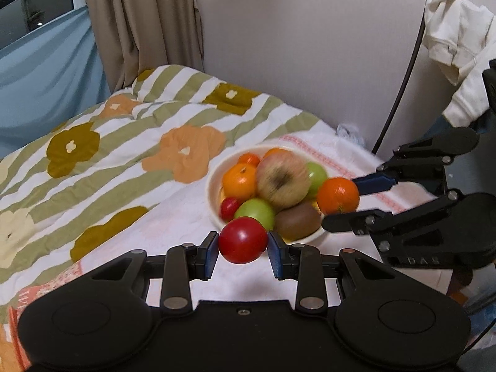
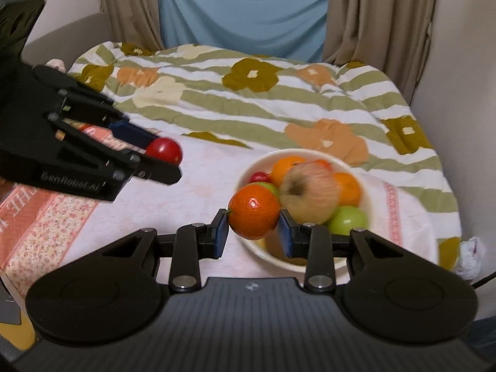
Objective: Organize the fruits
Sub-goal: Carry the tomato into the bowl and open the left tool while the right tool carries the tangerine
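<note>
Blue pads on your left gripper [image 1: 242, 249] are clamped on a red tomato [image 1: 243, 239], one pad on each side, and the tomato is clear of the bedding, just in front of the near rim of the bowl [image 1: 211, 186]. Your right gripper [image 2: 253, 228] is likewise closed on an orange tangerine [image 2: 254, 211], pinched left and right; its small green stem end faces the left pad, so its stem axis runs across the grip, about level. From the right wrist view it sits over the near-left rim of the bowl. The tomato is round and no stem shows, so you cannot tell which way it points.

Beyond your grippers, the cream bowl holds a large apple [image 1: 282, 183], blurred, on top with its dark stem hollow facing you. Around the apple lie two more oranges [image 1: 239, 181], two green fruits [image 1: 255, 211], a brown kiwi [image 1: 297, 220] at the near right with its long axis roughly along the rim, and a small red fruit [image 1: 229, 207] on the left. A further small orange-red fruit shows at the far side.

The bowl stands on a pale pink-patterned cloth [image 2: 198, 183] spread on the bed. Left of the bowl you have open flat cloth. Behind it is a rumpled quilt [image 2: 248, 99] with green stripes and flowers. On the right the bed ends close to a wall [image 1: 310, 37], where a dark cable [image 1: 403, 77] runs down and a white garment [image 1: 455, 40] hangs. Brown curtains [image 2: 381, 15] and a blue sheet [image 2: 241, 9] hang at the far end.
</note>
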The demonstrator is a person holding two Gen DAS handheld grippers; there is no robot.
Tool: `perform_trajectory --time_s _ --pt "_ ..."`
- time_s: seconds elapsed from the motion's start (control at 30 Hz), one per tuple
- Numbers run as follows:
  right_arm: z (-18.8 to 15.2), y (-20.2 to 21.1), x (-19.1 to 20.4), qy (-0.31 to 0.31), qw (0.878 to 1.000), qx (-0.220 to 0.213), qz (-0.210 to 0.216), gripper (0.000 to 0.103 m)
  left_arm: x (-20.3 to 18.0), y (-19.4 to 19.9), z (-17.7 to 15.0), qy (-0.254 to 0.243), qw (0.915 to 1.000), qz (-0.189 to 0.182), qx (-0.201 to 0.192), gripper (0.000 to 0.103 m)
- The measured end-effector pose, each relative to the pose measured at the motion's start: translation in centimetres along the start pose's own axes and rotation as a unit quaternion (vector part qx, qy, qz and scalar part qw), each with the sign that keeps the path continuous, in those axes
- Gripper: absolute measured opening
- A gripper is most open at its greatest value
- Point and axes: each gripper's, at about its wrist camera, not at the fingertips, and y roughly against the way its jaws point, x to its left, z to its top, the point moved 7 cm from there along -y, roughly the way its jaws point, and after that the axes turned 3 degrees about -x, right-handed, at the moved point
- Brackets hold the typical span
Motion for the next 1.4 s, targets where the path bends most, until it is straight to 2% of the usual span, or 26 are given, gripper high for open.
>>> perform_trajectory --time_s 0.23,0.5,0.77,1.07,1.1,1.17,1.2,1.23,1.4 --pt "0.8 1.5 -5.6 0.024 1.0 -0.017 -0.01 0.049 -3.8 -1.3 1.9 0.026 0.9996 0.011 -0.005 0.037" --pt "0.4 0.1 -11.1 0.036 0.999 -0.019 0.009 0.049 -7.5 -4.9 3.0 0.049 0.9984 0.029 0.007 0.037" --pt "0.3 -2.6 -14.3 0.054 0.998 -0.014 0.036 0.049 -9.5 -9.2 3.2 0.077 0.9953 0.049 0.032 0.037" --pt "-0.1 -5.6 -16.1 0.043 0.998 0.005 0.056 0.049 -10.3 -12.7 3.1 0.094 0.9922 0.054 0.061 0.038" --pt "-0.1 -5.8 -16.3 0.042 0.997 0.006 0.057 0.049 -10.3 -12.8 3.1 0.099 0.9921 0.053 0.057 0.039" --pt "-0.1 -6.1 -16.3 0.041 0.997 0.007 0.059 0.049 -10.5 -12.7 3.1 0.109 0.9918 0.039 0.053 0.058" --pt "0.0 -6.3 -16.4 0.04 0.997 0.008 0.061 0.049 -10.6 -12.6 3.1 0.114 0.9916 0.031 0.053 0.073" --pt "0.0 -6.4 -16.5 0.039 0.997 0.008 0.062 0.049 -10.7 -12.4 3.1 0.116 0.9914 0.033 0.05 0.078" --pt "0.1 -6.8 -16.6 0.042 0.997 0.015 0.066 0.049 -10.9 -11.4 2.8 0.111 0.9909 0.053 0.054 0.078"
